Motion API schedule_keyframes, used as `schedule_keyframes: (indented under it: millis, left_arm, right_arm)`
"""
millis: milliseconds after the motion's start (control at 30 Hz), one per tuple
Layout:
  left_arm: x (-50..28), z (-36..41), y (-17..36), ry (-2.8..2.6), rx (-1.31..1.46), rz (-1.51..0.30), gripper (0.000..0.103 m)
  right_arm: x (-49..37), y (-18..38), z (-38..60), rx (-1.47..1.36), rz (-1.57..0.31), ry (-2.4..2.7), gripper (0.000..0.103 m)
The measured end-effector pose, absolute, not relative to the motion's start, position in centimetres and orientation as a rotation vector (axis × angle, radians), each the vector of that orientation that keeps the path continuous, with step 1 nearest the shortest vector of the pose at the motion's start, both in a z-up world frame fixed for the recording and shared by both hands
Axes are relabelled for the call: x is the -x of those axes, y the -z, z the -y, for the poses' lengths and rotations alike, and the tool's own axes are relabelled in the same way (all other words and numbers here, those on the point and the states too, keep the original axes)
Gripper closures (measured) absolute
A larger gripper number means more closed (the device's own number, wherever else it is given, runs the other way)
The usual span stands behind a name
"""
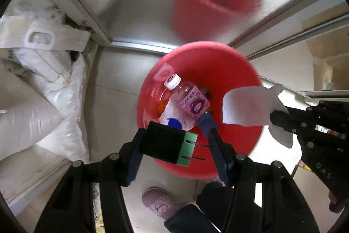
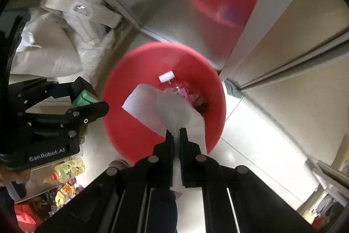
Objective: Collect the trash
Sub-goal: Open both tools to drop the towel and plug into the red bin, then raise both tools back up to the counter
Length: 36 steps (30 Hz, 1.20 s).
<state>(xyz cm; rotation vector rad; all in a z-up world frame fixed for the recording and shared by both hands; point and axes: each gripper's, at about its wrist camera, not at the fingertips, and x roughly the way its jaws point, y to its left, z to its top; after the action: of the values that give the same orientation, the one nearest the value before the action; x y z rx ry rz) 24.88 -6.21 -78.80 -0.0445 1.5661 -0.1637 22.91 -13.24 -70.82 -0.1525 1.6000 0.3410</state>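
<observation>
Near the centre of the left wrist view sits the red bin [image 1: 218,62], its rim toward the camera, on a pale glossy floor [image 1: 113,102]. Inside it lie a clear bottle [image 1: 187,97] with a white cap and a purple-and-pink label, crumpled white paper and a blue cap [image 1: 174,123]. Just right of the bin's rim, a white tissue [image 1: 248,106] hangs over the opening, pinched in the right gripper [image 1: 281,117], whose jaws are closed tight on it. From the right wrist view the same tissue [image 2: 157,108] spreads upward from the closed fingers [image 2: 169,137] and covers part of the bin [image 2: 135,71].

At the lower centre of the left wrist view, the left gripper [image 1: 174,141] stands fairly wide, holding a black-and-green block [image 1: 168,143] against one finger over the bin's near rim; whether both fingers press it I cannot tell. Behind the bin rises a brushed metal panel [image 1: 135,3] carrying a blurred red reflection. White sacks [image 1: 43,88] fill the left edge, and a pink slipper [image 1: 159,202] shows at the bottom.
</observation>
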Motion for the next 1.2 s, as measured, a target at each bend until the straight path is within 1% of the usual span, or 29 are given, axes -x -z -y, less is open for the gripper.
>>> schedule_keyframes:
  millis: [167,267,367,533,600,633,667,700,733,767,800,833,867,1033,1100,1167,1200]
  left_arm:
    - [-25.2,6.6,82.0,0.198,0.038,-1.577,0.048]
    - [-25.4,6.8,82.9,0.2,0.049,-1.579,0.048]
    - [-25.5,7.0,84.1,0.198,0.055,-1.588,0.048]
    - [-25.4,7.0,84.4,0.206,0.085,-1.599,0.048]
    - [-25.5,6.7,84.2,0.21,0.115,-1.602,0.048]
    - [-25.4,6.4,83.8,0.215,0.119,-1.597,0.048]
    - [-25.5,6.3,83.8,0.219,0.117,-1.592,0.048]
    - [-25.5,6.2,83.4,0.224,0.112,-1.585,0.047]
    - [-25.5,6.3,82.9,0.233,0.101,-1.578,0.04]
    - [-25.5,6.3,82.6,0.239,0.092,-1.577,0.035]
    - [-25.4,6.4,82.2,0.248,0.083,-1.577,0.028]
    - [-25.4,6.6,81.6,0.257,0.065,-1.575,0.026]
    - [-25.3,6.7,81.2,0.261,0.049,-1.574,0.026]
    - [-24.9,6.6,76.6,0.29,0.037,-1.566,0.025]
    - [-24.7,6.3,74.4,0.293,0.041,-1.551,0.025]
    - [-24.3,6.0,71.2,0.293,0.048,-1.533,0.022]
    - [-24.0,6.0,69.5,0.294,0.047,-1.523,0.018]
  right_arm:
    - [-23.5,73.8,13.1,0.147,-1.599,-0.326,0.099]
    - [-23.6,75.3,13.1,0.146,-1.597,-0.325,0.099]
    - [-23.6,76.1,13.2,0.151,-1.603,-0.32,0.099]
    - [-23.5,76.3,13.4,0.167,-1.595,-0.32,0.098]
    - [-23.5,76.2,13.3,0.194,-1.579,-0.314,0.092]
    - [-23.5,76.1,13.3,0.188,-1.572,-0.327,0.083]
    - [-23.4,75.8,13.6,0.182,-1.564,-0.325,0.072]
    - [-23.4,75.5,13.8,0.172,-1.557,-0.323,0.066]
    - [-23.4,75.2,13.9,0.158,-1.552,-0.327,0.053]
    - [-23.3,75.0,14.1,0.142,-1.551,-0.34,0.045]
    - [-23.3,74.7,14.3,0.126,-1.55,-0.353,0.043]
    - [-23.2,74.4,14.4,0.115,-1.553,-0.362,0.04]
    - [-23.2,74.2,14.5,0.108,-1.565,-0.366,0.036]
    - [-23.0,70.8,14.5,0.104,-1.559,-0.337,0.031]
    - [-22.6,68.2,14.5,0.107,-1.534,-0.329,0.028]
    - [-22.1,65.8,14.3,0.118,-1.527,-0.319,0.028]
    - [-21.9,64.5,14.3,0.121,-1.523,-0.313,0.028]
